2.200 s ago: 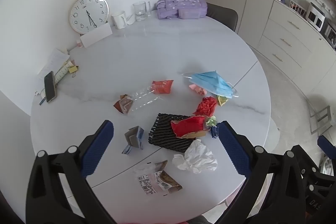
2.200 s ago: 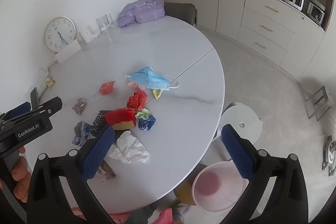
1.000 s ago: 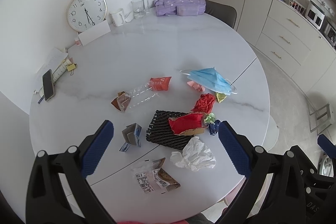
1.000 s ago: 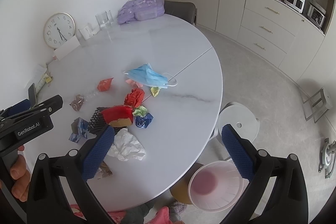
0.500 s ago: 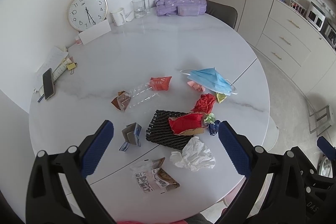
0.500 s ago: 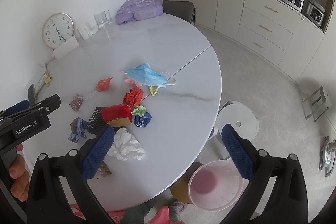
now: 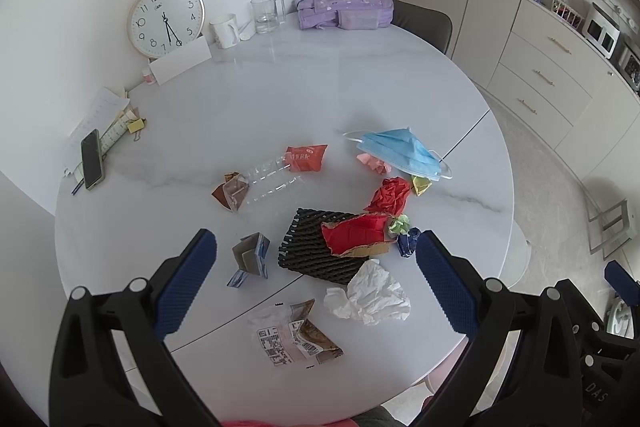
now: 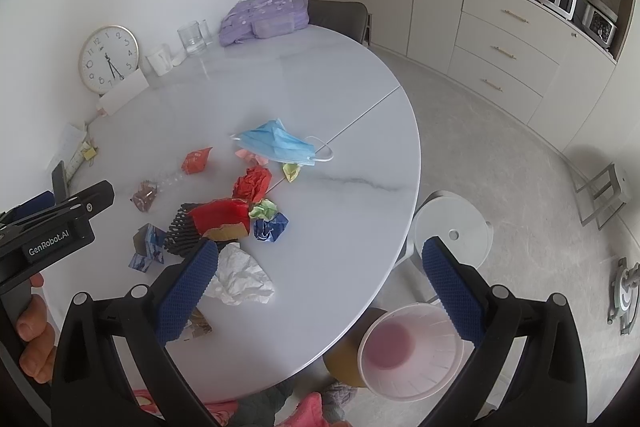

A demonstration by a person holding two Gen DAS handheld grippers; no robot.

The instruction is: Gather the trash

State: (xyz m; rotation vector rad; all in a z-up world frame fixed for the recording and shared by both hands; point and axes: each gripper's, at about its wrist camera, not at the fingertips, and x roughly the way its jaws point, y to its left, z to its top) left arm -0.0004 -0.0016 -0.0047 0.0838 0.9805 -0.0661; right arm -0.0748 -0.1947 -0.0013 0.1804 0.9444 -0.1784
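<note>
Trash lies on a round white table (image 7: pixel 320 99): a blue face mask (image 7: pixel 400 155) (image 8: pixel 280 145), red crumpled paper (image 7: pixel 390 195), a red wrapper on black foam netting (image 7: pixel 320 247), a white crumpled tissue (image 7: pixel 370 295) (image 8: pixel 240 277), a clear plastic tray with an orange wrapper (image 7: pixel 288 167), a small carton (image 7: pixel 250 257) and a printed packet (image 7: pixel 296 339). My left gripper (image 7: pixel 316 283) is open and empty above the table's near edge. My right gripper (image 8: pixel 320 283) is open and empty, high over the table's right edge. A pink-lined bin (image 8: pixel 408 347) stands on the floor below.
A clock (image 7: pixel 166 19), mug (image 7: pixel 224 31), glass (image 7: pixel 266 13) and purple backpack (image 7: pixel 340 5) stand at the table's far side. A phone (image 7: pixel 92 159) and papers lie at the left. A white stool (image 8: pixel 452 231) is beside the bin. Cabinets line the right wall.
Both views have shifted only slightly; the grippers hover with small drift. No trash has moved and both grippers stay open.
</note>
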